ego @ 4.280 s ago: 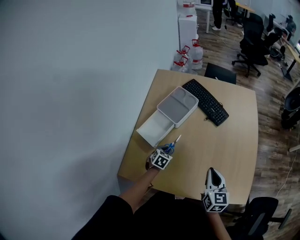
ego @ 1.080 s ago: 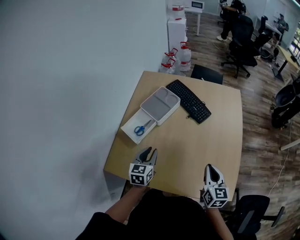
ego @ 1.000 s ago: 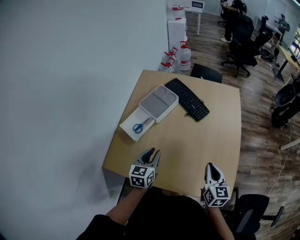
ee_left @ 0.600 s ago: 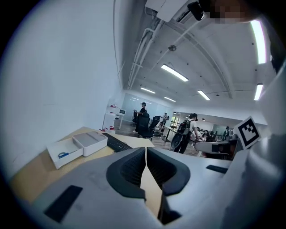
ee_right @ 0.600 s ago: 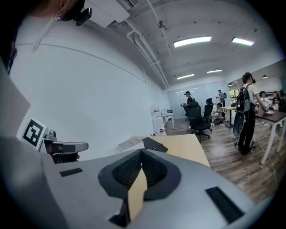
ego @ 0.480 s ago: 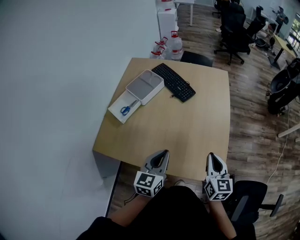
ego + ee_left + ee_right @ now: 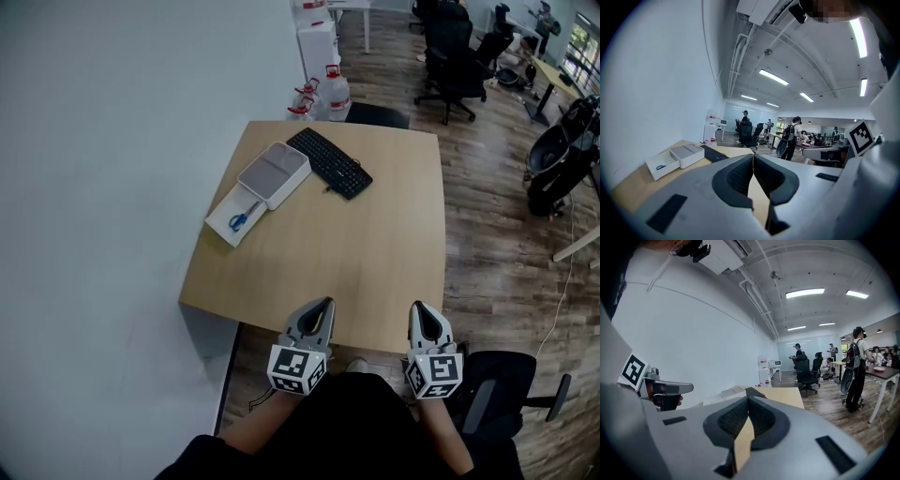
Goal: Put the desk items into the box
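Blue-handled scissors (image 7: pixel 237 222) lie inside the open white drawer (image 7: pixel 225 230) of the box (image 7: pixel 274 174), at the table's far left edge. In the left gripper view the scissors (image 7: pixel 661 167) and the box (image 7: pixel 686 153) appear small at the left. Both grippers hover at the table's near edge, far from the box. My left gripper (image 7: pixel 325 304) is shut and empty, its pads (image 7: pixel 740 174) pressed together. My right gripper (image 7: pixel 418 307) is also shut with nothing in it. The right gripper view shows the left gripper (image 7: pixel 665 389) off to the side.
A black keyboard (image 7: pixel 329 162) lies beside the box at the far side of the wooden table (image 7: pixel 375 253). The wall runs along the left. Water bottles (image 7: pixel 319 89) and office chairs (image 7: pixel 455 61) stand beyond the table. A chair (image 7: pixel 506 394) sits at my right.
The scissors went from the left gripper into the drawer. The left gripper drew back to the near edge and its jaws closed. The right gripper stayed shut.
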A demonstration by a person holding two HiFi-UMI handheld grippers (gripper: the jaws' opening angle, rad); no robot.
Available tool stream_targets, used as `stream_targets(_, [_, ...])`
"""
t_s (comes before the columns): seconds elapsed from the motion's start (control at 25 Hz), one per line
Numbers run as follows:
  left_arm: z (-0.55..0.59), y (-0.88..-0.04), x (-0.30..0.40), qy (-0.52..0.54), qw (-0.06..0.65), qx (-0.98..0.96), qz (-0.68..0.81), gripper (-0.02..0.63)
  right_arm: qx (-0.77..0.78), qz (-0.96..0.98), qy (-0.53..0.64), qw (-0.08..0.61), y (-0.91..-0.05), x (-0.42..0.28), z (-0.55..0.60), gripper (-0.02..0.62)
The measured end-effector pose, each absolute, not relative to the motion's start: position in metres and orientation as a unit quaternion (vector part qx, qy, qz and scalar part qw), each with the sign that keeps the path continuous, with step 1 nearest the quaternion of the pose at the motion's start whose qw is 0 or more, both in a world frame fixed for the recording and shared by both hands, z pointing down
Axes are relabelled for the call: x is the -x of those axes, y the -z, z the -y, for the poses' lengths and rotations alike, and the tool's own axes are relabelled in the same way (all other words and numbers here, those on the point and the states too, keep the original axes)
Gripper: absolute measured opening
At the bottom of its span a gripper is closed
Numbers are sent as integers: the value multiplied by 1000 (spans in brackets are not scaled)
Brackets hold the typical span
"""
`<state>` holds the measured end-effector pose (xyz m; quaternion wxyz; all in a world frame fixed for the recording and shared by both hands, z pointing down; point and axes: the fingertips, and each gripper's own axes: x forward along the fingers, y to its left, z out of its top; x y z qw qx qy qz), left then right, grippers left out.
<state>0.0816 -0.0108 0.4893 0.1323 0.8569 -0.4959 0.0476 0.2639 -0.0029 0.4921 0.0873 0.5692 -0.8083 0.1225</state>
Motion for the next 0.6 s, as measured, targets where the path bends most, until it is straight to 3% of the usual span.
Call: stream_targets(0.6, [28,-482,-94,-53,119,-857,499,17,-579,804,-108,80,-478,-281,10,60])
